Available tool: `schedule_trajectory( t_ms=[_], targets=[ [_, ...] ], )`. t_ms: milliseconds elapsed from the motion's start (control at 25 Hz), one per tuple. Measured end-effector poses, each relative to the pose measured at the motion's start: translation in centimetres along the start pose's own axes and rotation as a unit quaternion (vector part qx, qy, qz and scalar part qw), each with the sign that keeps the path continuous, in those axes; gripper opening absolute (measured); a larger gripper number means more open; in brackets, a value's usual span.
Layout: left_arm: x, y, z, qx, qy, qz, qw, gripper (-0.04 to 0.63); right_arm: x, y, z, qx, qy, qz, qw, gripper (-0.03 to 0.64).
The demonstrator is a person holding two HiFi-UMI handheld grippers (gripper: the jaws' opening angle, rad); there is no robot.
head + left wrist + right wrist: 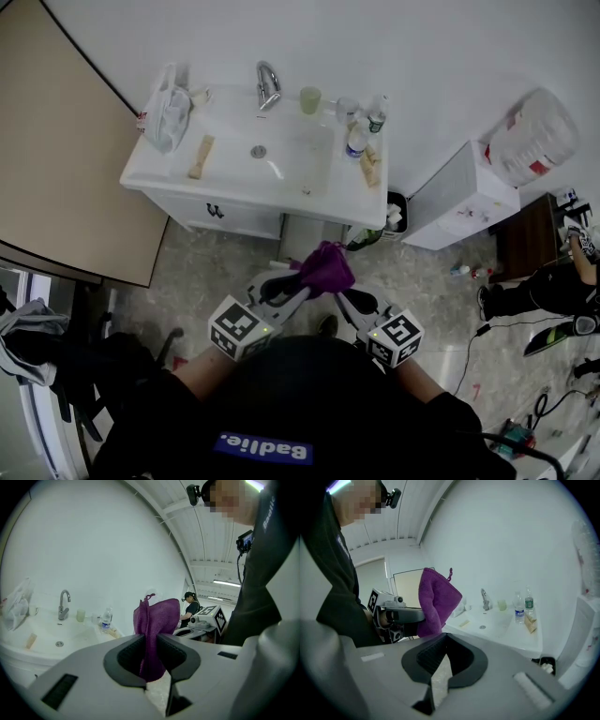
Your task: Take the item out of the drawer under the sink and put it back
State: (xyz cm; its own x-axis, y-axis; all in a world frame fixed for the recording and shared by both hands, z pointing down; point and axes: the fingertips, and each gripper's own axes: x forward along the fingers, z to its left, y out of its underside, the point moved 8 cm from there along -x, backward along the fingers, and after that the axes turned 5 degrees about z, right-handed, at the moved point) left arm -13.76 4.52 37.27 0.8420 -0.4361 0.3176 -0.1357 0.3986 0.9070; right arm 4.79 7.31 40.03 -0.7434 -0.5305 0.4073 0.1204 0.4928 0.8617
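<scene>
A purple cloth (pixel 325 269) hangs in the air in front of the sink cabinet (pixel 234 217), whose drawer front looks closed. My left gripper (pixel 298 281) is shut on the cloth. In the left gripper view the cloth (pixel 157 620) rises from between the pads of that gripper (pixel 150 639). My right gripper (pixel 343 296) sits just right of the cloth, its jaws together with nothing between them. In the right gripper view the cloth (pixel 436 599) stands beyond this gripper's tip (pixel 445 637), pinched by the left gripper (pixel 401 615). I cannot tell if the right tips touch it.
The white basin (pixel 262 150) carries a faucet (pixel 267 84), a plastic bag (pixel 169 117), a green cup (pixel 310 98) and bottles (pixel 356 141). A small bin (pixel 394 211) and a white cabinet (pixel 464 197) stand to the right. Another person (pixel 562 281) is at the far right.
</scene>
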Motion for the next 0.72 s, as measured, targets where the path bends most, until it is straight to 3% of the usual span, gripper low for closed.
schedule_trajectory(
  t_ms=[400,720],
  targets=[
    [0.5,0.5,0.2,0.002,0.005,0.013,0.9999,0.080,0.0,0.4,0.1,0.008,0.005,0.000,1.000,0.002],
    [3.6,1.0,1.1,0.025,0.008,0.047,0.9985,0.080,-0.8,1.4,-1.6,0.026,0.020,-0.004,0.999,0.002]
  ],
)
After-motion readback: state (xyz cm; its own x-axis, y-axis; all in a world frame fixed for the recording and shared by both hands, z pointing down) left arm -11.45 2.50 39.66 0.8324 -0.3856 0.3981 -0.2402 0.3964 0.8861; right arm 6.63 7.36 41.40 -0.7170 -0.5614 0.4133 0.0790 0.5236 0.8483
